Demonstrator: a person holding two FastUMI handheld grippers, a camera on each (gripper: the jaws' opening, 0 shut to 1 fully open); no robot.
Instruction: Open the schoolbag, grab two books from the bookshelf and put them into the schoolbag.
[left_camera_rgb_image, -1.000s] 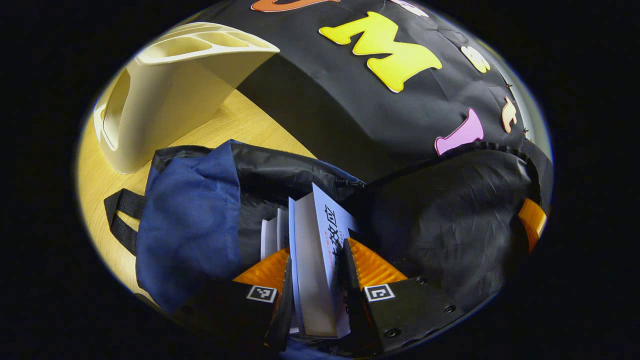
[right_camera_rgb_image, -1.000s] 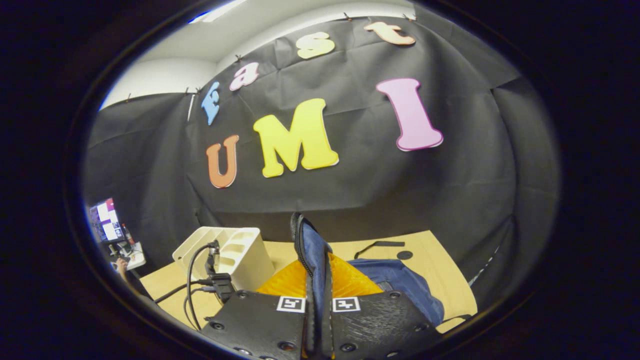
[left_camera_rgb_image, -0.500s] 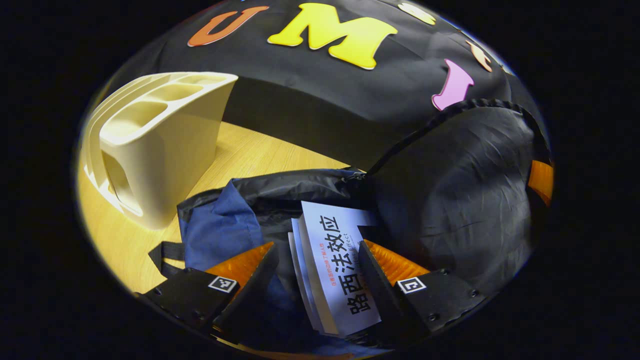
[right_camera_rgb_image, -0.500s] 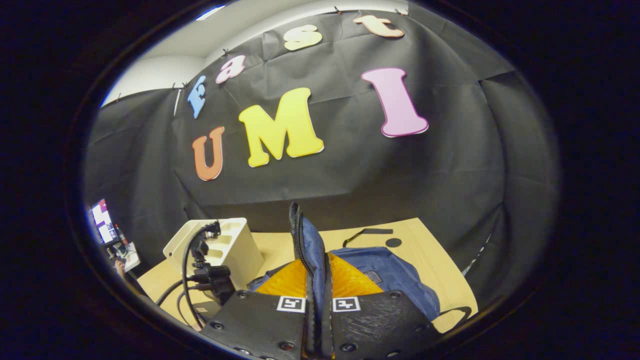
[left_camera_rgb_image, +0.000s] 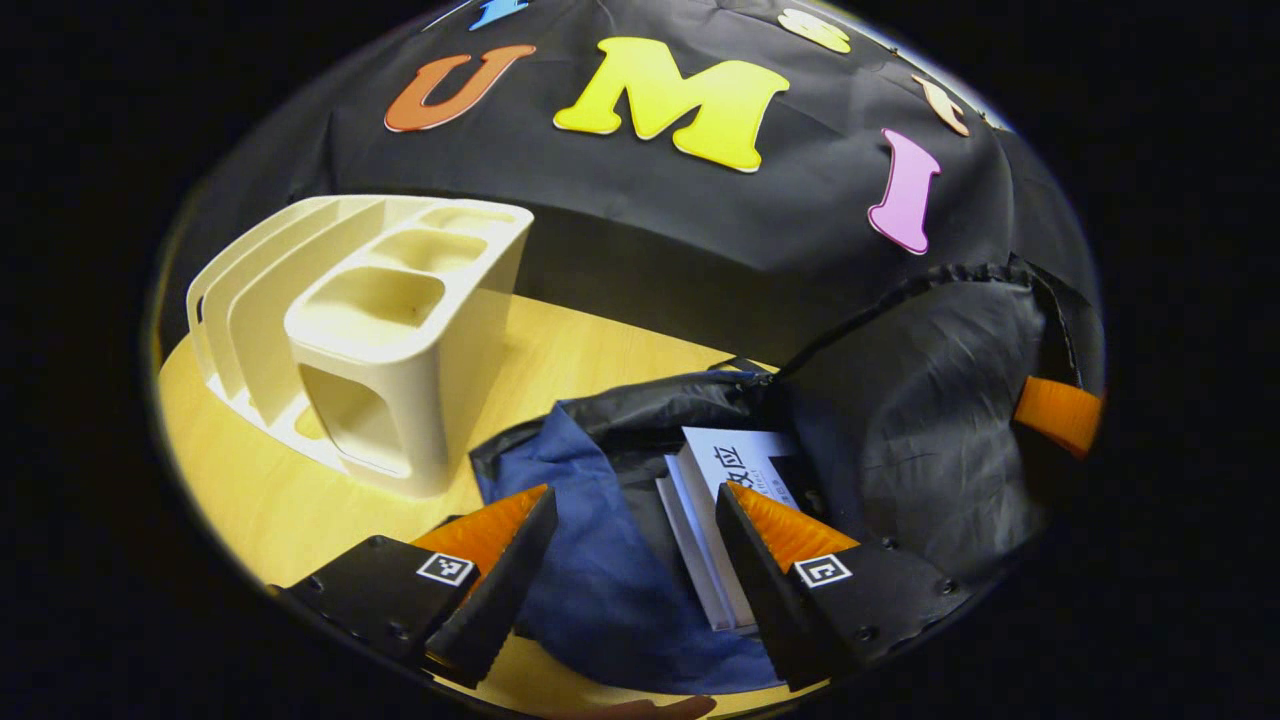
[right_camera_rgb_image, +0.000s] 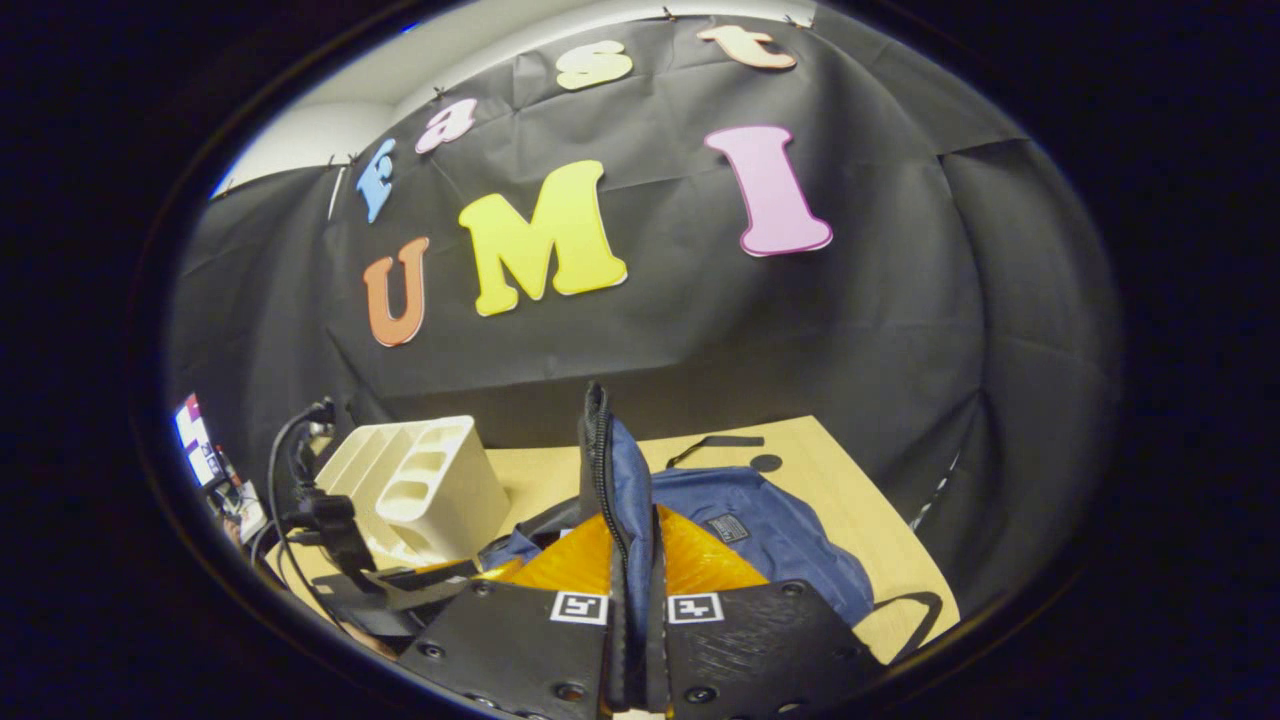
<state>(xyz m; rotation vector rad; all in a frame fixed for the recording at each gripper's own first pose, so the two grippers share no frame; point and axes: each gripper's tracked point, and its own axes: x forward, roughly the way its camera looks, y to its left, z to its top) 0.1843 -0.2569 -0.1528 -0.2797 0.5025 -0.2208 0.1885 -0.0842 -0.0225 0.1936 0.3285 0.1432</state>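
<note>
2 books (left_camera_rgb_image: 735, 500) lie in the schoolbag (left_camera_rgb_image: 610, 580) between the spread left gripper (left_camera_rgb_image: 640, 520) jaws; right gripper (right_camera_rgb_image: 632, 560) pinches its flap (right_camera_rgb_image: 620, 480).

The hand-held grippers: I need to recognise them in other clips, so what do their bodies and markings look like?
Each hand-held gripper, left and right, has black finger mounts with round screws and a small square black-and-white marker on each. The finger pads are ribbed. Black cables trail from the left one.

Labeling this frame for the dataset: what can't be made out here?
- Books in the schoolbag, left gripper view: lower parts hidden by the bag's cloth and the left gripper; exact count unclear.
- Bookshelf: slot bottoms are out of sight behind its walls.
- Right gripper view: the bag flap it clamps hides the bag's inside.
- Screen at the left edge: too small, cut off.
</note>
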